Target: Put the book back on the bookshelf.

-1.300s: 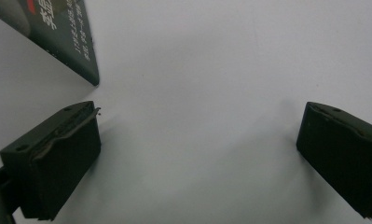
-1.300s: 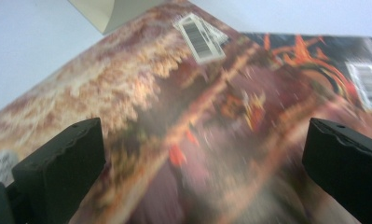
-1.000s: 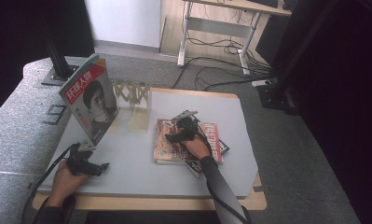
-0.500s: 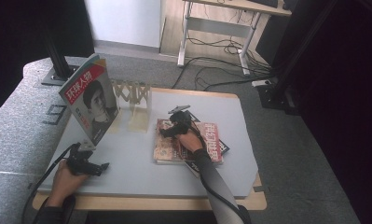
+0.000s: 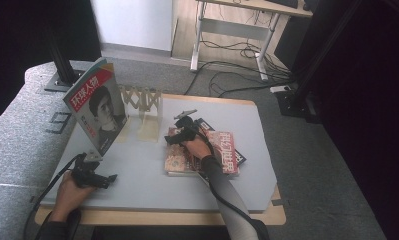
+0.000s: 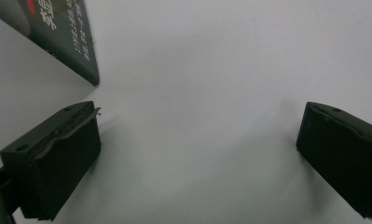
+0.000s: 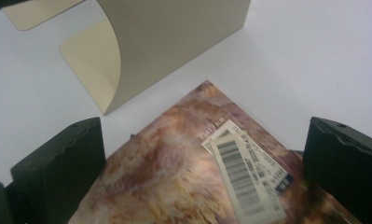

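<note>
The right gripper [image 5: 179, 131], jaws spread wide, hovers over the far left corner of the top magazine [image 7: 183, 172], a mottled brown back cover with a white barcode sticker [image 7: 242, 173]. It tops a small stack [image 5: 226, 155] on the grey table [image 5: 137, 175], just in front of a cream bookend [image 7: 169, 42]. The left gripper [image 6: 200, 154], also spread, rests on the bare table beside an upright magazine [image 5: 97, 110] titled 环球人物
</note>
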Tool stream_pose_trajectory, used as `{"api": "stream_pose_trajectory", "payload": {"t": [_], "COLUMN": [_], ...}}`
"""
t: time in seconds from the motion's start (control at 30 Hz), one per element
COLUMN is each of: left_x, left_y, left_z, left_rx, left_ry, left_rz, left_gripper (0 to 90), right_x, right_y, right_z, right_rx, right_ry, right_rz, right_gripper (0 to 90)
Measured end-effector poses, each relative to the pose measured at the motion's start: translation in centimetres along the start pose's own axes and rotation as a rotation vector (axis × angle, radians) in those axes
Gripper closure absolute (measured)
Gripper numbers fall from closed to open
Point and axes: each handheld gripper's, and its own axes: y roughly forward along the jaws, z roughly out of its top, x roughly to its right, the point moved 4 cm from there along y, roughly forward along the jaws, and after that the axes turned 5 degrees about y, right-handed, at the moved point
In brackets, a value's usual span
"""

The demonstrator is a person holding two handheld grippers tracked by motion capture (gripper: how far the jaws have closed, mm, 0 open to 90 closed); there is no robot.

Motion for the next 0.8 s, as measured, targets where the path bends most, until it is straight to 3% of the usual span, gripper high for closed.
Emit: {"api": "stream_pose_trajectory", "payload": {"t": [0.2,0.5,0.8], "left_x": [0.0,0.0,0.0], "left_y": [0.0,0.0,0.0], "left_z": [0.0,0.0,0.0], "left_rx": [0.0,0.0,-0.001], "left_ry": [0.0,0.0,0.0], "left_rz": [0.0,0.0,0.0], "left_gripper": [0.0,0.0,0.0], "right_x": [-0.4,-1.6,-3.3], "right_y": [0.3,-0.2,-0.9], "right_z": [0.1,-0.4,-1.4], "right_rx": [-0.021,-0.016,-0.019], "right_ry": [-0.026,-0.025,-0.054], "right_rz": [-0.026,0.017,0.042], "right_gripper": [0.0,0.0,0.0]}}
